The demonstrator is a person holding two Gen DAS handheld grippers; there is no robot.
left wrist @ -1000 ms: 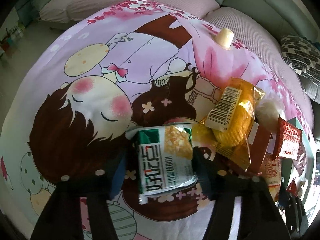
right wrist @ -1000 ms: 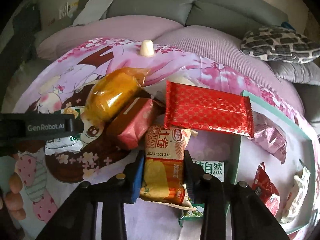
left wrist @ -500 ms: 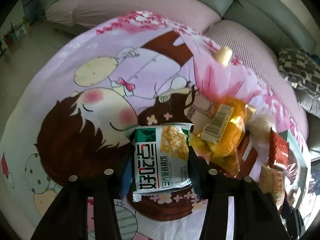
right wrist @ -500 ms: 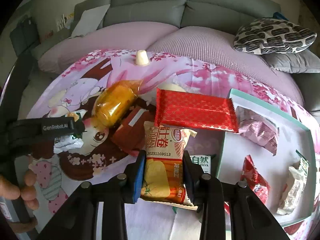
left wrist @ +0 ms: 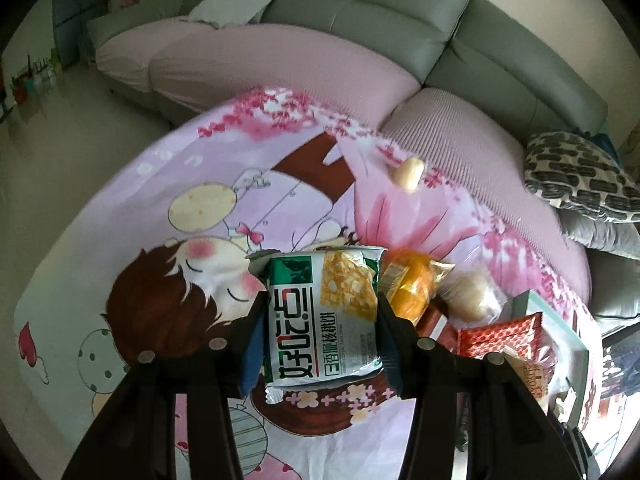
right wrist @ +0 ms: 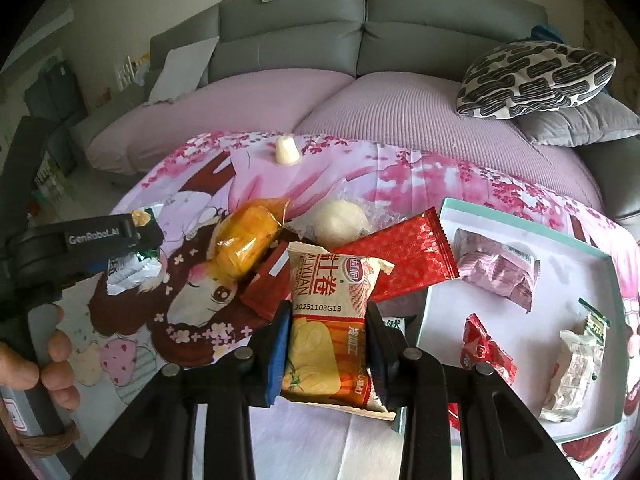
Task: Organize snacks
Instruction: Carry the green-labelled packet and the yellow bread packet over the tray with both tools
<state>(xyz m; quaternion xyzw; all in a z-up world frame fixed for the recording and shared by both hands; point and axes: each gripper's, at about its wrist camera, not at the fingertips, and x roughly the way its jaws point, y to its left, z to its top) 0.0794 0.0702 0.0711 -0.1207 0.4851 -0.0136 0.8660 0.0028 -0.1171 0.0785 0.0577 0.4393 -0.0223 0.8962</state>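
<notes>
Both grippers are loaded: left gripper (left wrist: 322,330) pinches the green snack pack (left wrist: 323,322) across its sides, right gripper (right wrist: 326,340) squeezes the orange snack pack (right wrist: 330,320), both look light, crinkly, slippery, so mid-body holds seem safest.

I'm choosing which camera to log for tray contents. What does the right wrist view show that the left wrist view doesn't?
Only the right wrist view: the tray's inside with a pink packet, and the right gripper shut on the egg-roll packet. Only the left wrist view: the printed front of the green-and-white packet in the left gripper. Both: the orange packet and red wrapper.
</notes>
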